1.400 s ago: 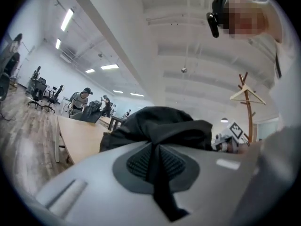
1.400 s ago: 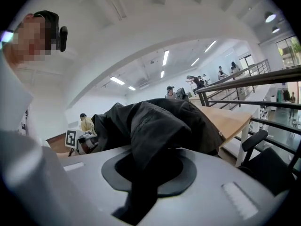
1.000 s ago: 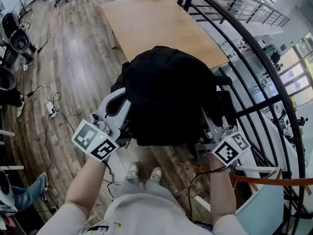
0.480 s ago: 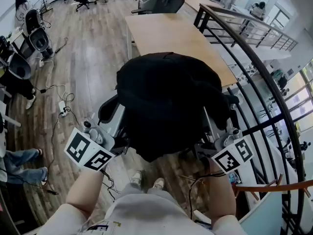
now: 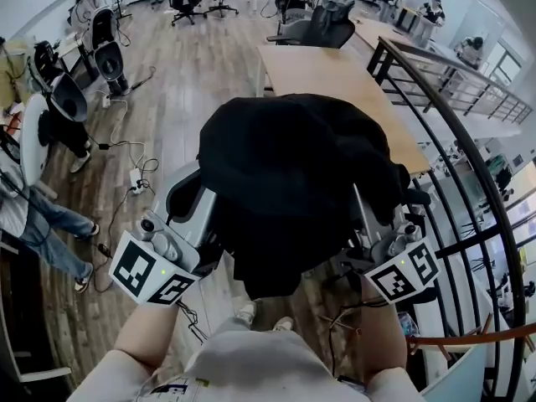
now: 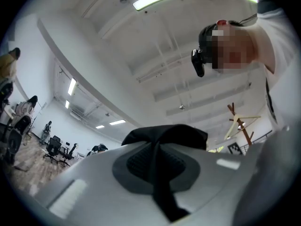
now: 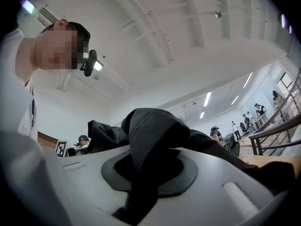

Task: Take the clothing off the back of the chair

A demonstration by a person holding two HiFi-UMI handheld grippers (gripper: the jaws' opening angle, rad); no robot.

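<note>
A black piece of clothing (image 5: 293, 182) hangs bunched in the air between my two grippers, in front of my body in the head view. It covers whatever stands under it, so no chair back shows. At the garment's lower left edge my left gripper (image 5: 213, 249) is shut on a thin fold of the black fabric (image 6: 164, 133). My right gripper (image 5: 356, 254) grips the lower right edge, shut on a thicker fold (image 7: 150, 126). Both pairs of fingertips are buried in cloth in the head view. Both gripper views look up at the ceiling.
A wooden table (image 5: 335, 74) stands just beyond the garment. A curved black railing (image 5: 469, 141) runs along the right. Office chairs (image 5: 322, 23) stand at the back. Cables and a power strip (image 5: 134, 174) lie on the floor to the left, near a standing person (image 5: 42, 216).
Both grippers have risen with the black clothing, which now hangs higher and closer to my head. More of the room's far end shows.
</note>
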